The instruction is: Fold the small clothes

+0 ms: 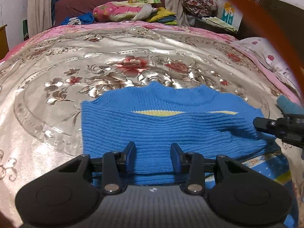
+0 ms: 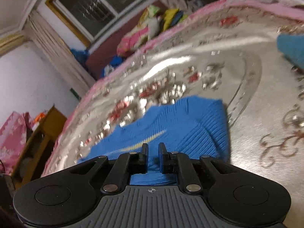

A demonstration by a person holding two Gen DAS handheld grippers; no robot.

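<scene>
A small blue ribbed knit sweater (image 1: pixel 171 121) with a yellow stripe lies on the flowered satin bedspread (image 1: pixel 57 98). It is folded over, with a patterned blue, white and yellow part showing at the lower right. My left gripper (image 1: pixel 153 148) is open just above the sweater's near part, one finger on each side of a strip of knit. My right gripper (image 2: pixel 153 148) hovers over the sweater (image 2: pixel 171 125) in a tilted, blurred view, its fingers a narrow gap apart with blue knit behind them. It also shows at the sweater's right edge in the left wrist view (image 1: pixel 255 123).
Pillows and folded bedding (image 1: pixel 129 9) lie at the head of the bed. A pink polka-dot pillow (image 1: pixel 266 55) is at the right. A wooden cabinet (image 2: pixel 41 133) stands beside the bed. A teal cloth (image 2: pixel 292 47) lies at the far right.
</scene>
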